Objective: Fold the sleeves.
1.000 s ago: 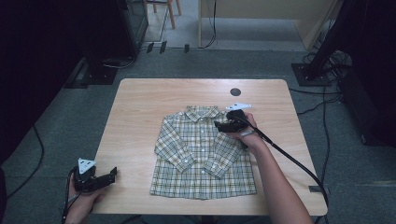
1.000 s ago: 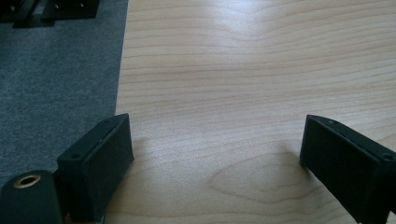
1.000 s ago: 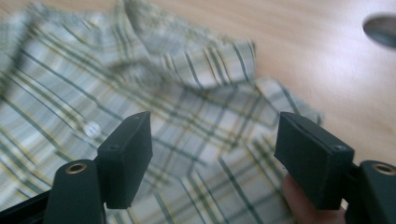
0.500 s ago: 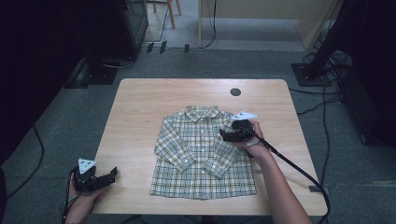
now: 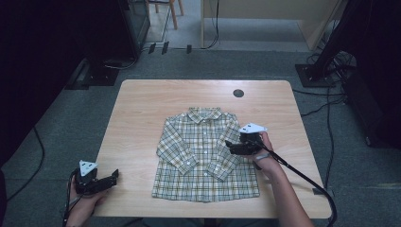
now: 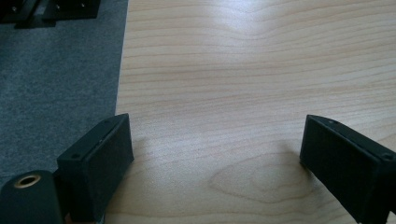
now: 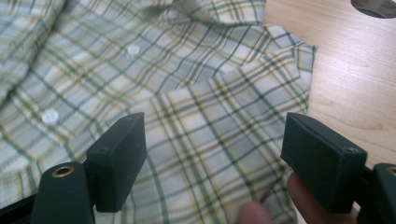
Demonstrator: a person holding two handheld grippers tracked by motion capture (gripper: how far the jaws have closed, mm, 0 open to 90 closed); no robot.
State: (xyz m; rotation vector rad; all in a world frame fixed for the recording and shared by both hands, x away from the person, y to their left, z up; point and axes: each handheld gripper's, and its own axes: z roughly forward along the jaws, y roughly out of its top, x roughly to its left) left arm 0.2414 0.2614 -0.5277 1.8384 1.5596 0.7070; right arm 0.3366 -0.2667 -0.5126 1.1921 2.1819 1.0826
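We see the plaid shirt (image 5: 203, 153) lying flat mid-table, toward the near edge, both sleeves folded inward. Our right gripper (image 5: 232, 146) hovers over its right side, jaws just opening, nothing clasped. Our left gripper (image 5: 112, 177) rests at the near-left corner, jaws spread; its view cuts them off low.

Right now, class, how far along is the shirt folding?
Done: both sleeves of the plaid shirt lie folded across its front. In hand: the right gripper, jaws open and just widened, hovers over the shirt's right side. Left: the body folds. The left gripper waits, open.
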